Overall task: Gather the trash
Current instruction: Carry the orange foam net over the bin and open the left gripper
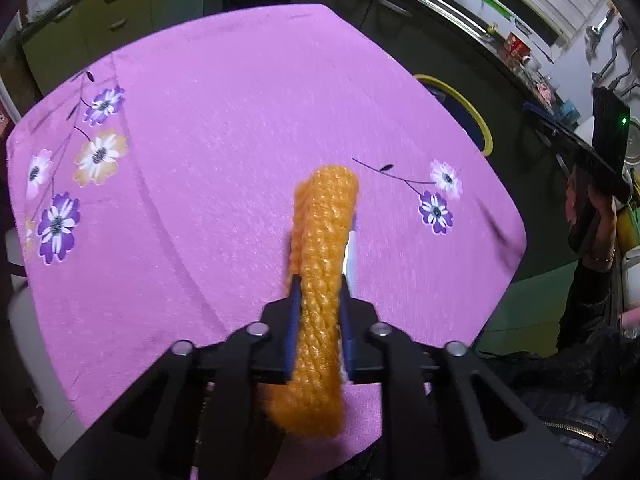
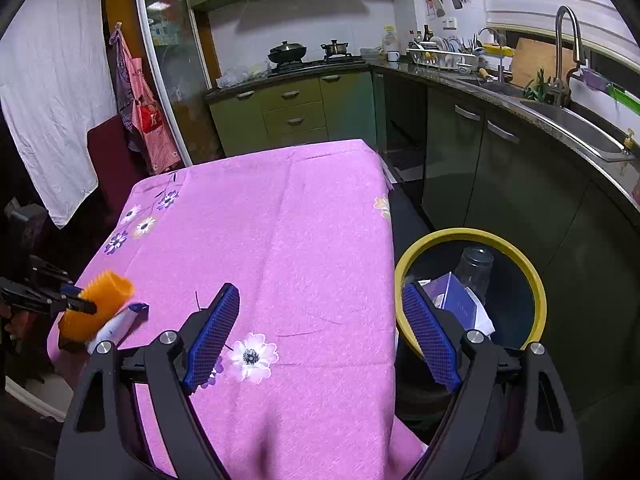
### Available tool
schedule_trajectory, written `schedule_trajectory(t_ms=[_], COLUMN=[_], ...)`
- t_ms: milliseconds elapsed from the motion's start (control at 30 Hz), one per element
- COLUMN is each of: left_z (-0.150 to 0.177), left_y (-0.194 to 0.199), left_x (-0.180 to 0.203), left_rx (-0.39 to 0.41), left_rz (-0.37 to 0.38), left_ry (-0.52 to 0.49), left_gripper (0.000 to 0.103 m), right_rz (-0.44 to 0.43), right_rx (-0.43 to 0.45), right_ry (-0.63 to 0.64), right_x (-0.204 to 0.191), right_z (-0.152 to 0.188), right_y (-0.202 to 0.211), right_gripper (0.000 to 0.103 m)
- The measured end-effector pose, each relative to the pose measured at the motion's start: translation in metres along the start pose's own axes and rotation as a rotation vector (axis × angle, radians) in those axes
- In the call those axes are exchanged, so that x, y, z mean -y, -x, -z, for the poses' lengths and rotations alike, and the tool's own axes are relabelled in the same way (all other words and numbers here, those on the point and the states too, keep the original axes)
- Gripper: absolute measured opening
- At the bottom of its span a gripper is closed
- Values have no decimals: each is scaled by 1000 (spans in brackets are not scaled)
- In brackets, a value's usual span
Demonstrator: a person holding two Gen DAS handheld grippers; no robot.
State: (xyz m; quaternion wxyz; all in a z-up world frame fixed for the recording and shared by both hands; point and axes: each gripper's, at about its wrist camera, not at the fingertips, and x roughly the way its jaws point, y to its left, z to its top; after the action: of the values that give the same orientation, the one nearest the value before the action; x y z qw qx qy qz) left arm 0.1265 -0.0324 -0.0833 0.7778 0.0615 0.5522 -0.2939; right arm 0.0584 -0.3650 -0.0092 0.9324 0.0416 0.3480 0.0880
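Observation:
My left gripper (image 1: pixel 320 280) is shut on an orange foam net sleeve (image 1: pixel 322 256) with a white and purple tube partly hidden behind it (image 1: pixel 351 252). It holds them just above the pink flowered tablecloth (image 1: pixel 220 160). In the right wrist view the same sleeve (image 2: pixel 96 304) and tube (image 2: pixel 118 326) show at the table's left edge in the left gripper (image 2: pixel 76 300). My right gripper (image 2: pixel 320 328) is open and empty over the table's near right edge, beside a yellow-rimmed trash bin (image 2: pixel 536 276) that holds a clear bottle (image 2: pixel 474 272) and a blue-white carton (image 2: pixel 456 300).
The bin's yellow rim (image 1: pixel 472 112) shows past the table's far right edge in the left wrist view. Green kitchen cabinets (image 2: pixel 296 112), a stove with pots (image 2: pixel 308 54) and a counter with a sink (image 2: pixel 576 120) surround the table. A person's arm (image 1: pixel 596 240) holds the other handle at right.

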Motion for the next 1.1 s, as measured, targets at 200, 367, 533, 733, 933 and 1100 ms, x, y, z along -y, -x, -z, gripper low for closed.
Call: schedule_trajectory(t_ms=[200,367,533,733,933,1100], left_z=[-5,-19,-53,-113,-184,-235], left_y=[18,31,31,8,-37,-107], left_x=[9,26,64,141,228,289], left_rx=[56,76,70,32,11,-36], left_rz=[-24,-14,42,117,178,188], left_ry=[-23,-76,-185,-365,-492,-520], left_gripper=[13,13,13,13,14,14], right_rz=[1,33,95,201,259,283], right_rx=[2,22,52,78,87,84], right_ry=[2,11,-19,-94,-168,-228], right_x=[0,2,17,50,85,113], right_z=[2,2,8,26,46,65], right_y=[1,11,35,67,90,103], right_gripper=[83,83,83,83,84,84])
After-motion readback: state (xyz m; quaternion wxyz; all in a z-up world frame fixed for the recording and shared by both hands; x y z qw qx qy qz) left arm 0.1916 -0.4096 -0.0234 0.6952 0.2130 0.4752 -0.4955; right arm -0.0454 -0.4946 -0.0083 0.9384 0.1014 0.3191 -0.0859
